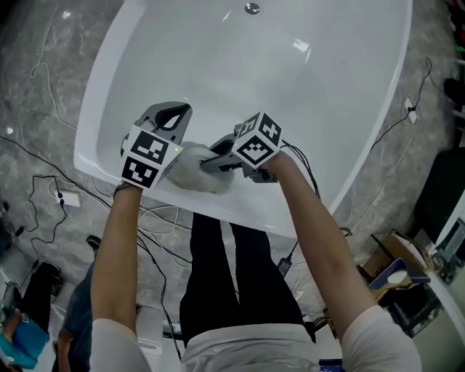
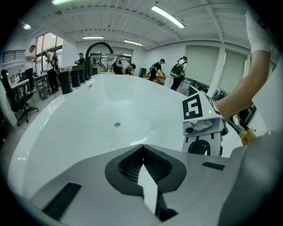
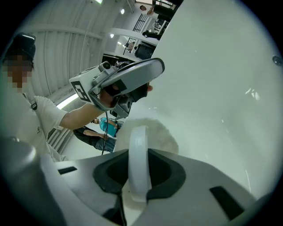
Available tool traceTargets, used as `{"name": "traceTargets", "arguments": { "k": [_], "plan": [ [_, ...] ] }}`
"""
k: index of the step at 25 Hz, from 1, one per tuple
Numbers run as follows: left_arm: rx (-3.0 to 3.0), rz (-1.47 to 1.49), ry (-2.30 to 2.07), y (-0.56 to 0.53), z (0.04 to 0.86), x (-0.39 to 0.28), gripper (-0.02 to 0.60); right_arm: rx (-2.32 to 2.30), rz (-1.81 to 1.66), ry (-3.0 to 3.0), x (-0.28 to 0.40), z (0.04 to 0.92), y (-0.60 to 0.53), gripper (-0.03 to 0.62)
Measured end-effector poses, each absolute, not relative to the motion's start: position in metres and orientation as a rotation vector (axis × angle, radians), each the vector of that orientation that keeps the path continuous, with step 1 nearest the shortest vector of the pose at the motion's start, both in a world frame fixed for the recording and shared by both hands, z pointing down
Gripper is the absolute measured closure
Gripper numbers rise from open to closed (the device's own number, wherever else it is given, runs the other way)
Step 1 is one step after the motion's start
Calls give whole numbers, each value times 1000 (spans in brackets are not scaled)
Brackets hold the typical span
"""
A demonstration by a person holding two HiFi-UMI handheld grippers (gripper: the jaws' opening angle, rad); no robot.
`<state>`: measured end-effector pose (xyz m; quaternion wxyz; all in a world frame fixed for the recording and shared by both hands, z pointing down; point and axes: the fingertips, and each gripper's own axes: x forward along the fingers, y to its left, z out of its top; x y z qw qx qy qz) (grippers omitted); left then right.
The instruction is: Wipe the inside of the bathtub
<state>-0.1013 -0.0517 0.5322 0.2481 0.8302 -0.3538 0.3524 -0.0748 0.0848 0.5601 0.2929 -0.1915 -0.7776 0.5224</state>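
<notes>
The right gripper (image 3: 138, 155) had its jaws clamped on the white strap (image 3: 137, 136) of the one fluffy pad (image 3: 160, 131), which lay at the bathtub's (image 1: 290, 87) near wall. Beside it, the left gripper (image 2: 142, 146) had its jaws closed on nothing. One drain (image 1: 252, 9) lay on the bathtub's floor. Only the left gripper view showed the black faucet (image 2: 98, 46) at the far rim.

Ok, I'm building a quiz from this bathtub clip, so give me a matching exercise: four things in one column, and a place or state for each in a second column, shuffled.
1. left gripper
2. right gripper
3. wiping pad
4. drain

A. on the bathtub floor, far from both grippers
B. shut on the pad's white handle
C. jaws together, holding nothing
D. at the near wall, between the two grippers

Pairs: 1-C, 2-B, 3-D, 4-A
</notes>
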Motion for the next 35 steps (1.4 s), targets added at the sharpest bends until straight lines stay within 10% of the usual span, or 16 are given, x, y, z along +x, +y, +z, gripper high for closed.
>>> {"name": "traceTargets", "arguments": {
  "k": [35],
  "plan": [
    [2407,1056,-524,29,547,65,572,-203,1304,-1862,135,572,143,500]
  ]
}}
